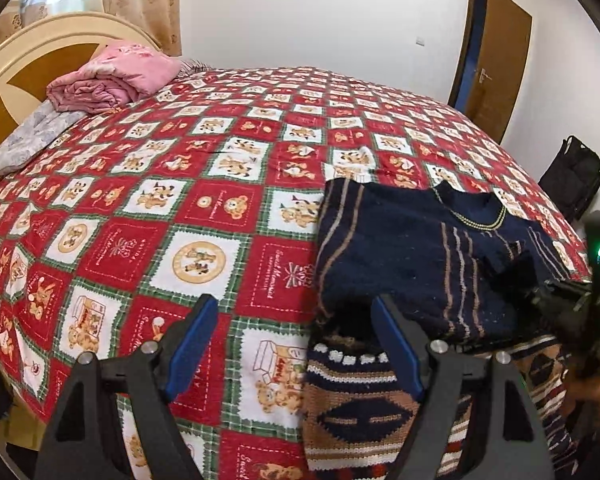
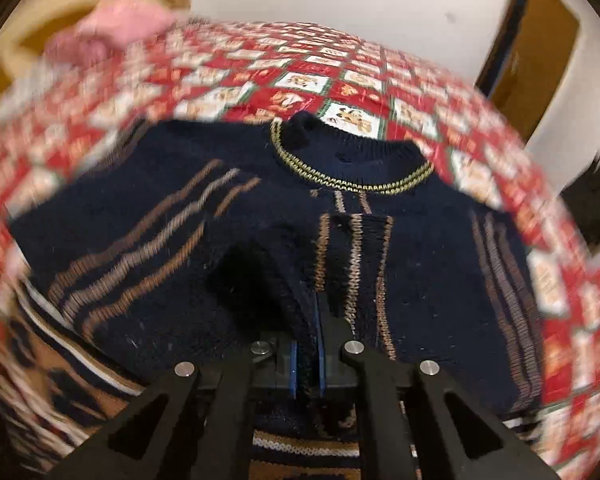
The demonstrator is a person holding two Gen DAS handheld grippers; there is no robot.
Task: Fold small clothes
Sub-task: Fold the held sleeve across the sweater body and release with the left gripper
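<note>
A navy knitted sweater [image 1: 400, 248] with brown stripes and a patterned brown hem lies on the red teddy-bear bedspread [image 1: 180, 208], collar away from me. My left gripper [image 1: 296, 340] stands open at the sweater's left hem edge. Its left blue pad is over the bedspread and its right pad over the hem, with nothing pinched. In the right wrist view my right gripper [image 2: 310, 332] is shut on a raised fold of the sweater [image 2: 160, 208], seemingly a sleeve laid over the chest. Navy knit shows between the blue pads. That view is blurred at its edges.
A folded pink quilt [image 1: 112, 76] and a grey pillow [image 1: 32, 140] lie by the headboard [image 1: 40, 56] at far left. A brown door [image 1: 496, 60] stands open at the back right. A black bag [image 1: 576, 176] sits on the floor beside the bed.
</note>
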